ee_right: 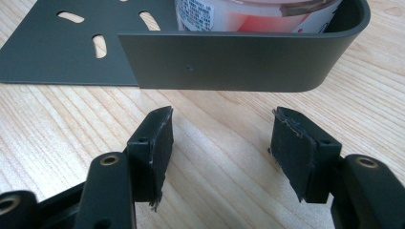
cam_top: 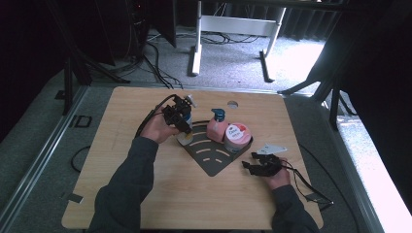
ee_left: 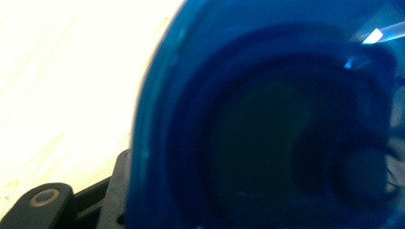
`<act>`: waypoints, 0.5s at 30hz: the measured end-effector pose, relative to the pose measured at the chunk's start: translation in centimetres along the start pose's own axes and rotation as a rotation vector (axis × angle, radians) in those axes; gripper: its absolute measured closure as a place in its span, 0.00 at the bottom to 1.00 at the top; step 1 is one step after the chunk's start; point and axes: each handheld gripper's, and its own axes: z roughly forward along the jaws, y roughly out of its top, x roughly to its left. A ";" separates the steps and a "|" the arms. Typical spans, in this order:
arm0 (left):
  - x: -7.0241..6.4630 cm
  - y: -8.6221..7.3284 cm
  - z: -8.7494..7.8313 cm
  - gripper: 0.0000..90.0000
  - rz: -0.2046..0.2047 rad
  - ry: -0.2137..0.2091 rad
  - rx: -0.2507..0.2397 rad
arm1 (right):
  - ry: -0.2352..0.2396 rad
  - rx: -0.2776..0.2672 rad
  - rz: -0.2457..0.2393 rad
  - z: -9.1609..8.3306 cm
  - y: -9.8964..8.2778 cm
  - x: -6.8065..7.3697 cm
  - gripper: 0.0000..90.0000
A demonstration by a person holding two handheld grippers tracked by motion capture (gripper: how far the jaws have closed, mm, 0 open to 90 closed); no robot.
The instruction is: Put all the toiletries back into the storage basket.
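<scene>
A blue bottle [ee_left: 267,129] is gripped in the left tongs [cam_top: 179,116] and held at the left corner of the dark tray [cam_top: 214,162], mid-worktop [cam_top: 145,204]. The right tongs [ee_right: 219,143] are rested on the wood just off the tray's right wall, jaws parted and empty. Pink pump bottle [cam_top: 216,127] and pink tub [cam_top: 237,137] are seen standing side by side in the tray.

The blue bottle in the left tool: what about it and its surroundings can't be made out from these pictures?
- Blue bottle: left gripper view is too close and blurred; its label and shape are lost.
- Left tool: in the high view the hand and tool body hide where the pads meet the bottle.
- Pink tub: in the right gripper view, cut off by the top edge and hidden behind the grey tray's wall.
</scene>
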 end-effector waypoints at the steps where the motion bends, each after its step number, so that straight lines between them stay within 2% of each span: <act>1: 0.0 0.1 0.1 0.61 0.002 0.001 0.000 | 0.000 0.000 0.000 0.0 0.0 0.0 0.44; 15: 0.1 1.1 1.1 0.61 -0.029 0.012 -0.025 | 0.000 0.001 0.001 0.0 0.0 0.0 0.44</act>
